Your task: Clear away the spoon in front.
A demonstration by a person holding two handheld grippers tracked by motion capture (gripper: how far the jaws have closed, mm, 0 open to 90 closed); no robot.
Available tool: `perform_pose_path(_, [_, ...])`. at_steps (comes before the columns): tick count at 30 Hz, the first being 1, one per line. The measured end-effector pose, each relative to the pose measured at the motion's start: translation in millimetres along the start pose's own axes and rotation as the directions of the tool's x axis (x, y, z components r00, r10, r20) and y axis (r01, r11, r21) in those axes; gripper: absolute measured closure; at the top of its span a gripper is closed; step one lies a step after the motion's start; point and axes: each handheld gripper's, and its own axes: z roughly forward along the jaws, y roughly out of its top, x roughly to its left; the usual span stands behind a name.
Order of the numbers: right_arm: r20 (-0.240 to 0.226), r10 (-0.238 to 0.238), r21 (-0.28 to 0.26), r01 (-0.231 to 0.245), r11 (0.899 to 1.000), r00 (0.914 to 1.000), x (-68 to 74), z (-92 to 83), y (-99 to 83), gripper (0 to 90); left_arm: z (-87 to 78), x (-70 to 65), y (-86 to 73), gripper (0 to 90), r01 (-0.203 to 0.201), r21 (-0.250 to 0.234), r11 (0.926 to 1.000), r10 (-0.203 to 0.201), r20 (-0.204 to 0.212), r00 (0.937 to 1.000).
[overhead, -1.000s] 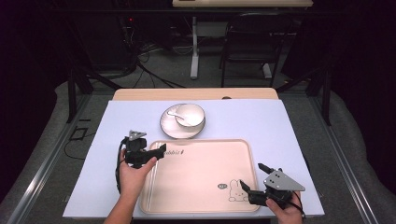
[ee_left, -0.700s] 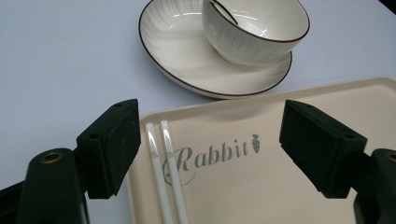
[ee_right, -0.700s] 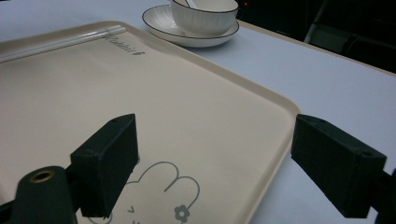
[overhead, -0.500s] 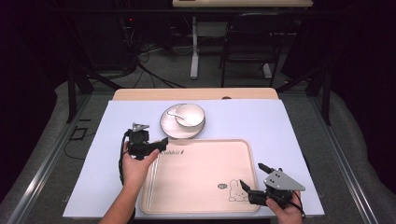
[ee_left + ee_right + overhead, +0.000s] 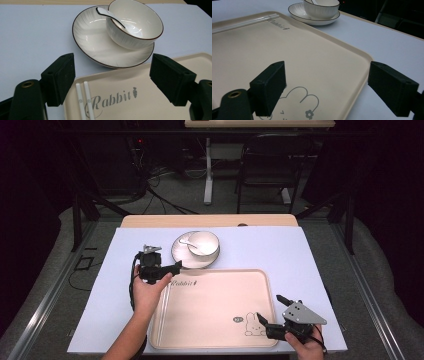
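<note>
My left gripper [image 5: 172, 267] has its jaws wide apart and holds nothing. In the left gripper view the two pads frame the near rim of the plate [image 5: 90, 42], which lies at twelve o'clock from them. The pads are near this rim but not touching it. I judge the wide opening is for taking the plate by its edge, or the bowl [image 5: 135, 23] on it.

The bowl sits on the plate toward its three o'clock side, and a white spoon [image 5: 110, 16] leans inside the bowl with its handle out toward ten o'clock. Below the jaws, at six o'clock, two white chopsticks [image 5: 85, 100] lie side by side on the tray [image 5: 150, 105], beside the word "Rabbit".

My right gripper [image 5: 270, 317] also has its jaws spread, with nothing between them. It hovers over the tray's corner at five o'clock, near the printed rabbit [image 5: 297, 105]. I think it waits there to steady the tray or to receive something.

In the high view the plate [image 5: 182, 257] stands on the blue mat [image 5: 300, 255], just beyond the tray's far edge at eleven o'clock. I judge this makes a short carry onto the tray.
</note>
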Motion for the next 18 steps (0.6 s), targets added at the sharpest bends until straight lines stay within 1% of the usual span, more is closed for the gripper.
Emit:
perform_pose_path(2, [0.001,0.001,0.0,-0.001,1.0,1.0,0.0,0.0,0.0,14.6,1.2,0.0,1.8,20.6,0.002,-0.002,1.0,-0.002,0.009,1.0])
perform_pose_path(9, [0.001,-0.002,0.0,0.002,1.0,1.0,0.1,0.3,-0.1,14.6,7.0,0.2,7.7,20.7,0.01,-0.008,0.9999,-0.01,0.014,0.9999])
perform_pose_path(12, [0.0,-0.001,0.0,0.001,1.0,1.0,0.0,0.0,-0.1,14.6,11.0,0.5,10.6,20.7,0.01,-0.009,0.9999,-0.01,0.014,0.9999])
perform_pose_path(13, [0.0,-0.001,0.001,0.001,1.0,1.0,-0.2,0.0,-0.1,14.5,12.1,0.1,11.3,20.7,0.016,-0.011,0.9998,-0.016,0.013,0.9998])
perform_pose_path(18, [0.0,-0.002,-0.001,0.002,1.0,1.0,0.4,0.1,0.0,14.6,19.6,-0.6,17.6,20.7,0.014,-0.011,0.9998,-0.014,0.009,0.9999])
